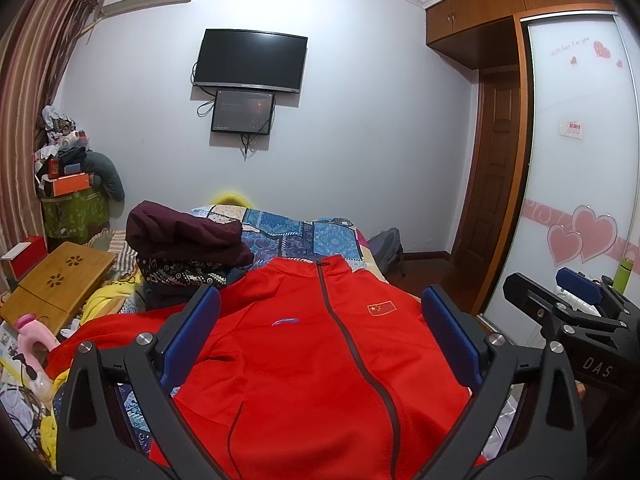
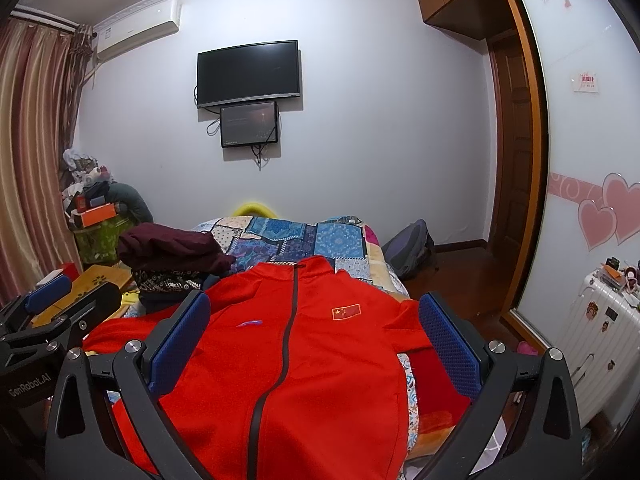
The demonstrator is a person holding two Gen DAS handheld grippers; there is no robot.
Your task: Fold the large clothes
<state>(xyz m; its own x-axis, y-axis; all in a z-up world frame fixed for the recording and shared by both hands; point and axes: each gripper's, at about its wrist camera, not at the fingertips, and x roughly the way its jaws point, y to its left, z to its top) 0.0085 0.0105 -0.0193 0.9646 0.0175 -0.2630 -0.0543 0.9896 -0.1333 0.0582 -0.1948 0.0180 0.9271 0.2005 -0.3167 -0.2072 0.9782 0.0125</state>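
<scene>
A big red jacket (image 1: 304, 360) lay flat and zipped in the lower middle of both views, on a bed (image 2: 288, 236) with a patchwork cover. The left gripper (image 1: 320, 336) and the right gripper (image 2: 316, 344) both hung above it, spread wide and holding nothing. A sleeve might slide off the bed's right edge, or a pinch might catch the cover too. The pile of folded clothes (image 1: 188, 248) sat near. The jacket's bottom hem was cut off, and its sleeves were partly hidden.
</scene>
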